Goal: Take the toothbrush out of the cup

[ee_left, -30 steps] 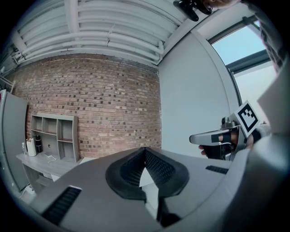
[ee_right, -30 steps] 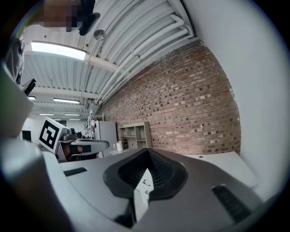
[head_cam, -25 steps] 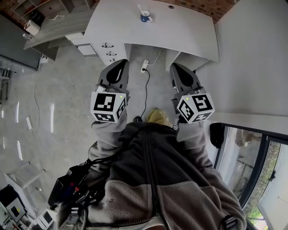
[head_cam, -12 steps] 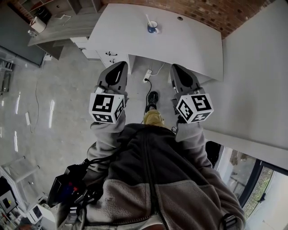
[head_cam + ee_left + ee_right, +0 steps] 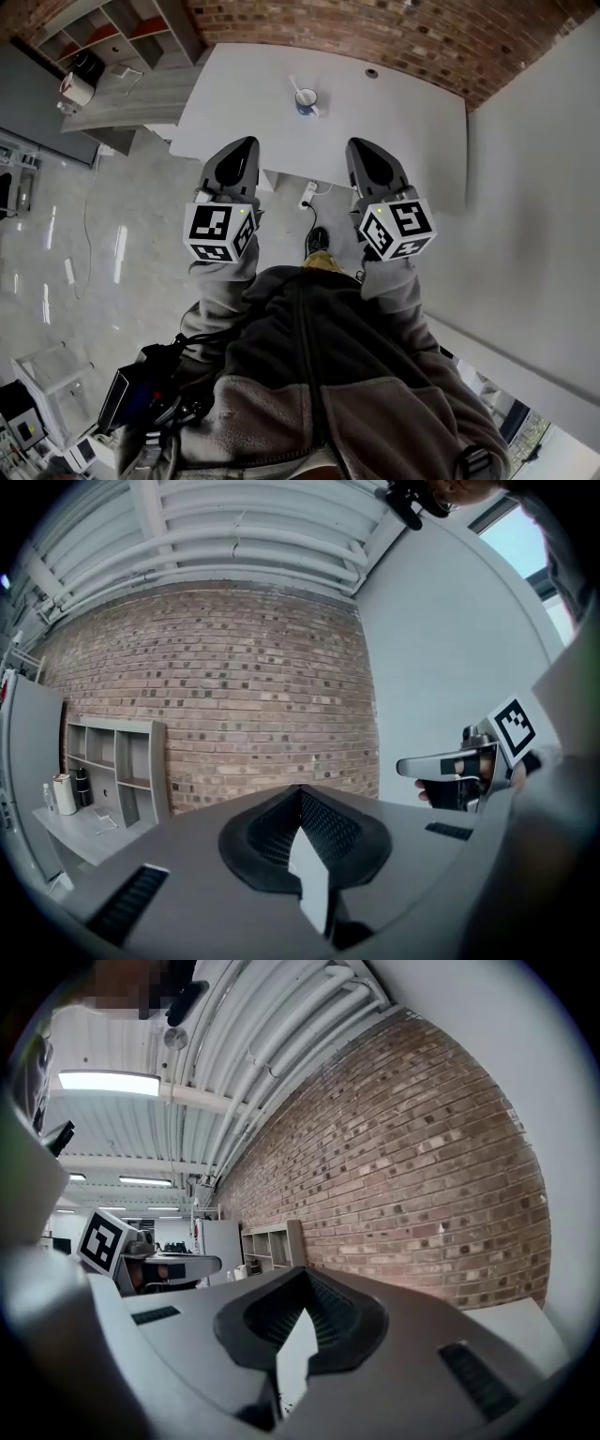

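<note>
A blue cup stands on the white desk ahead of me, with a white toothbrush leaning out of it to the left. Both grippers hover over the floor, short of the desk's near edge. My left gripper points at the desk left of the cup, jaws together and empty. My right gripper points right of the cup, also shut on nothing. In the left gripper view the shut left gripper faces the brick wall. The right gripper view shows the right gripper the same way. Neither gripper view shows the cup.
A brick wall runs behind the desk and a white wall closes the right side. A grey shelf unit stands at the left. A power strip and cable lie on the floor under the desk.
The desk and cup have come lower and nearer in the head view and the brick wall has appeared. Both grippers stay shut and level in front of me.
</note>
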### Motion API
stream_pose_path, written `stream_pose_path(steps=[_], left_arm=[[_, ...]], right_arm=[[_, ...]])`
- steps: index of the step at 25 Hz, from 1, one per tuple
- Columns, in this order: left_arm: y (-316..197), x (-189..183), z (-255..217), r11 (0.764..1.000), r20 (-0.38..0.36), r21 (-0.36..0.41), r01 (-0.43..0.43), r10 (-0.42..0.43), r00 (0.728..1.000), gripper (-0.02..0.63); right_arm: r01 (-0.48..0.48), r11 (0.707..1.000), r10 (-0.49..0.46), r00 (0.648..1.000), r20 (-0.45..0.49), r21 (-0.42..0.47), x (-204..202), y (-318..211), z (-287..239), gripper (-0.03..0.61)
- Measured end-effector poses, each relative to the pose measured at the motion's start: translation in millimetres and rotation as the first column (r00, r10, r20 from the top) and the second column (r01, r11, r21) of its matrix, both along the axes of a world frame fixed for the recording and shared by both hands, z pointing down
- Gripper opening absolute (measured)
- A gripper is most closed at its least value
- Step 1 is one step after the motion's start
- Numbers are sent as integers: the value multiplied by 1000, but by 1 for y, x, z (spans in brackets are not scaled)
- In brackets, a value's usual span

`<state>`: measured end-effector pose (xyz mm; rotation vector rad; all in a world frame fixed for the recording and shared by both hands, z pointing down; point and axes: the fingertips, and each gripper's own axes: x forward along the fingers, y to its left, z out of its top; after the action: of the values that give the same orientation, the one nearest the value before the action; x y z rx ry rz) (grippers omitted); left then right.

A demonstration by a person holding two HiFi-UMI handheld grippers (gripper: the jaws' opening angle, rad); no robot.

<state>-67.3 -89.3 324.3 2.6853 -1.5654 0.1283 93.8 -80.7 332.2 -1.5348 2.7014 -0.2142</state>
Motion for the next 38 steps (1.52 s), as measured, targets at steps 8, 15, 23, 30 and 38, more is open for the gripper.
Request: stream_pose_path(steps=[8,15,23,30,38], left_arm=[[-85,32,20,996,-20,-82,38,-40,999,3],[-134,54,49,987,1,-145,69,-69,998,3],[-166,39,103,967,17,-229,112,-111,994,3],[-191,17,147,943,15,-320,90,-90,996,3],[-227,8,204,896,-1,-441,53,-59,998,3]], right_arm=[[47,999,-47,998,-30,-16,27,-79,16,-6],[112,987,-118,992,-45,-116,39,-132,56,-5],[185,956,-215,970,-111,-227,14,-181,116,-5],[178,932,-250,946,-205,-315,-19,-212,171,-5],[137,906,-278,907,-318,-401,-41,-265,234,-5]])
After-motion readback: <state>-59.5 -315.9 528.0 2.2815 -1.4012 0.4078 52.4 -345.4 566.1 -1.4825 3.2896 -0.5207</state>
